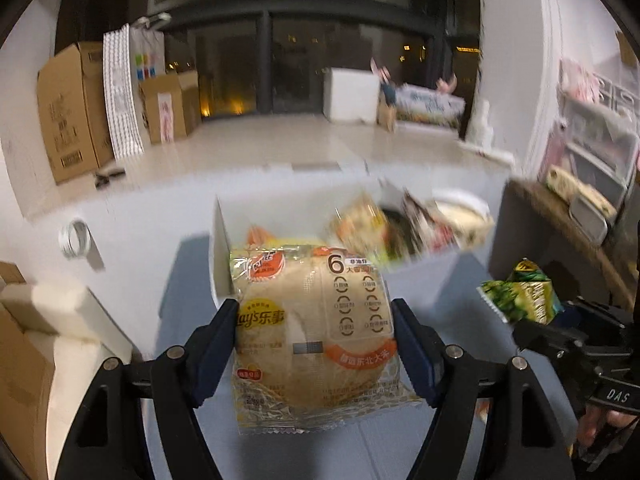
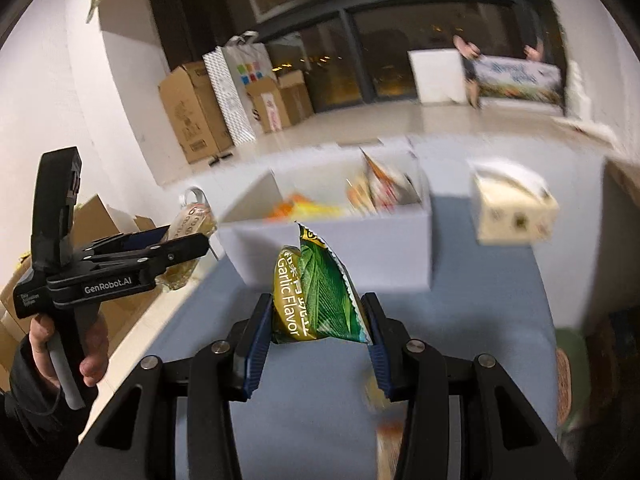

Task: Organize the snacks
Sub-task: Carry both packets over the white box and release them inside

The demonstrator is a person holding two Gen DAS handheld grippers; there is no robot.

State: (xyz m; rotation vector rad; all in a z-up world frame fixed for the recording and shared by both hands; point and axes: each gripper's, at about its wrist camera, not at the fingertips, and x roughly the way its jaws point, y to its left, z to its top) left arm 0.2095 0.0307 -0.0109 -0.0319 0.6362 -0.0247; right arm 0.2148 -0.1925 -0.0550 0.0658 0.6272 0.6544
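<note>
I had both claws loaded and off the bench. The left claw [image 1: 314,334] was clamped across the middle of the rice-cracker pack [image 1: 312,332], pads on its two sides, the pack hanging flat between them with its near end drooping below the fingers. The right claw [image 2: 316,320] was pinched narrow on the green garlic packet [image 2: 316,296], which stood up on edge between the pads.

The white bin [image 2: 332,248] sat just beyond both claws on the blue bench [image 2: 304,412], already holding some orange and yellow packs, with a divider across its middle. A small cream box [image 2: 514,210] stood to the right of the bin, apart from it.

As I judged it, the step was the carry to the bin. To do it well I wanted each load brought over the rim before letting go, not dropped from the near side, since the near wall stood between me and the compartments. The cracker pack was wide, so I meant to bring it in level over the left compartment. The garlic packet was light and held only low down, so a slow approach suited it. I would have released one claw at a time, keeping them from crowding each other.
</note>
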